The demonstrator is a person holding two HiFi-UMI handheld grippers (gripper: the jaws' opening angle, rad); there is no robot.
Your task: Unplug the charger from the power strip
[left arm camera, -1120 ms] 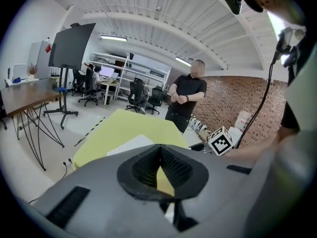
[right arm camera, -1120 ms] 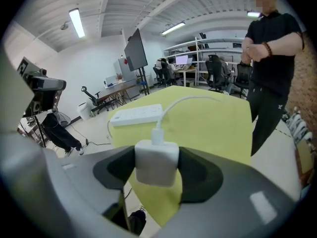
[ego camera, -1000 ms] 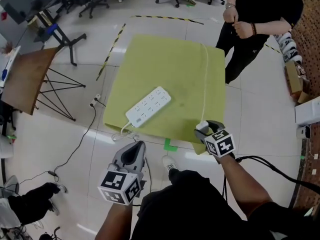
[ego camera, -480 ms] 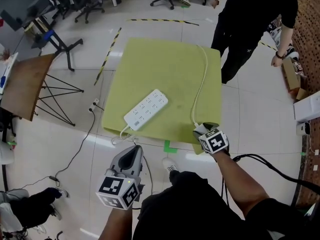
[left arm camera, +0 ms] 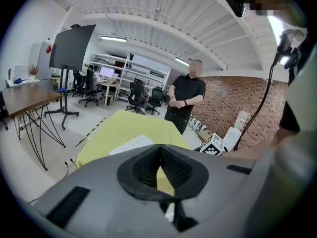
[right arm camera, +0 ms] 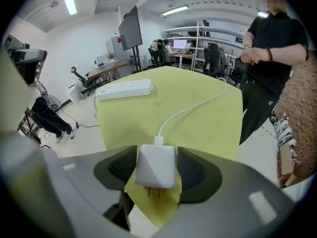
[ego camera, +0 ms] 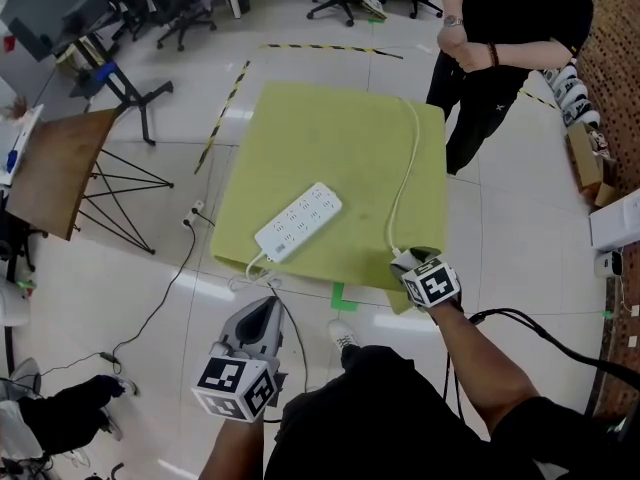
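since a second ago our right gripper [right arm camera: 156,171] has sunk slightly and the cord [ego camera: 403,183] now bows. the charger [right arm camera: 155,163] is already unplugged, well apart from the power strip [ego camera: 298,221], clamped between those jaws with prongs bare. our left gripper [left arm camera: 159,155], closed and empty, waits short of the power strip.

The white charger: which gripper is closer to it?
Right. The right gripper clamps the charger between its jaws; the left gripper hangs beyond the table's near edge, well apart from it.
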